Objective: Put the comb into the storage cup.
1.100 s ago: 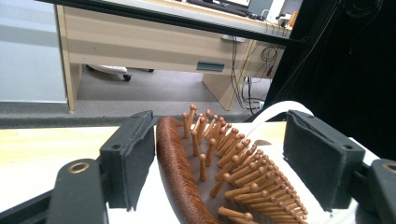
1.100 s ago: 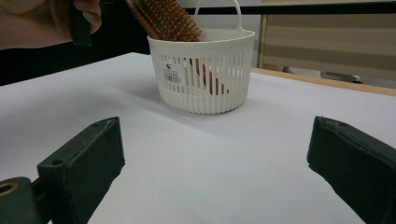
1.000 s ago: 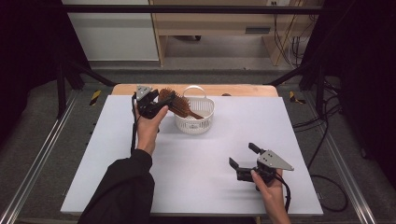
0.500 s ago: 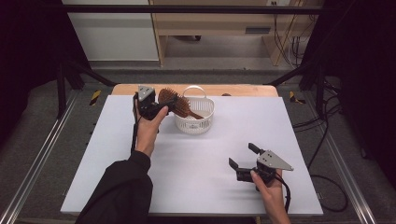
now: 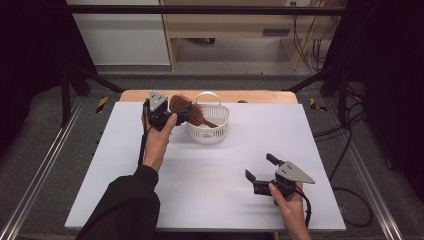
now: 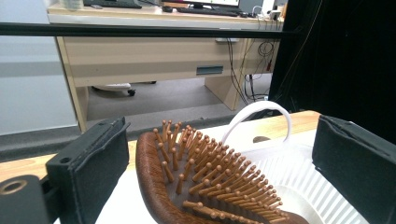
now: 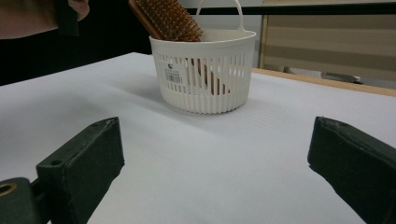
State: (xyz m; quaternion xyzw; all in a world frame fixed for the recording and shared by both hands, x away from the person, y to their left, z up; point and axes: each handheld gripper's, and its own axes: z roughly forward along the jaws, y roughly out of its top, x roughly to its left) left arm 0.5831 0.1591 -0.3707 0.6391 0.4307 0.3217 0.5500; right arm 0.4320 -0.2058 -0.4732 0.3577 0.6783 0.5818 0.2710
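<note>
A brown wooden hairbrush [image 5: 192, 112] leans in a white slotted basket [image 5: 209, 131] at the back of the table, its handle down inside and its bristled head [image 6: 205, 186] sticking out over the left rim. My left gripper [image 5: 181, 114] is level with that head. Its jaws have just been opening and now stand wide on either side of the brush without pressing on it. Near the front right, my right gripper [image 5: 258, 166] rests low on the table, open with nothing between its jaws, pointing at the basket [image 7: 205, 79] and the brush [image 7: 166, 18].
A white mat [image 5: 225, 190] covers the table, with a wooden strip [image 5: 260, 96] showing along the far edge. The basket's white handle [image 6: 261, 109] arches up behind the brush. A desk [image 5: 225, 27] stands beyond the table and a metal rail [image 5: 40, 170] runs along the left.
The left gripper's jaws have spread apart off the brush head, and that hand shifted slightly. The brush stays leaning on the basket rim. The right hand has not moved.
</note>
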